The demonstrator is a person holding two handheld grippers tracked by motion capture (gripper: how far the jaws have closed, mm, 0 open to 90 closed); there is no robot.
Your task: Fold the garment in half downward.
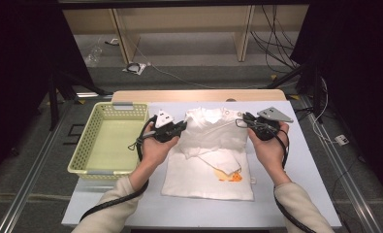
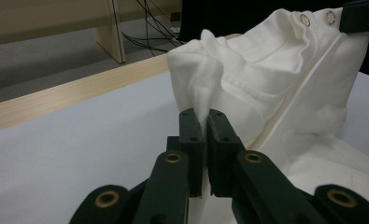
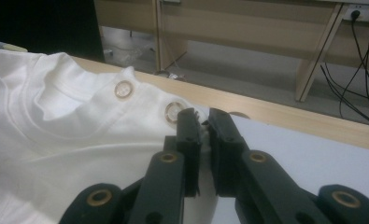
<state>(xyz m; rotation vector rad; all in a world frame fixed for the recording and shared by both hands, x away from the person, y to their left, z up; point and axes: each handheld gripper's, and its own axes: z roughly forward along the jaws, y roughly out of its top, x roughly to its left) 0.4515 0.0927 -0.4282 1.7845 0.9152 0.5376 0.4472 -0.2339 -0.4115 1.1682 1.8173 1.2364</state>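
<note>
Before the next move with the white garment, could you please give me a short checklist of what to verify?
1. Left tool shut on the white garment: ok.
2. Right tool shut on the garment's edge beside the snaps: ok.
3. Upper part lifted, lower part resting on the table: ok.
4. Basket stands clear of the garment: ok.
5. Sleeves folded flat underneath: cannot tell.

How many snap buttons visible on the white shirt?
2, side by side on the shoulder edge of the white shirt: one toward the collar, one next to the right gripper's fingers. Folds may hide more.
</note>
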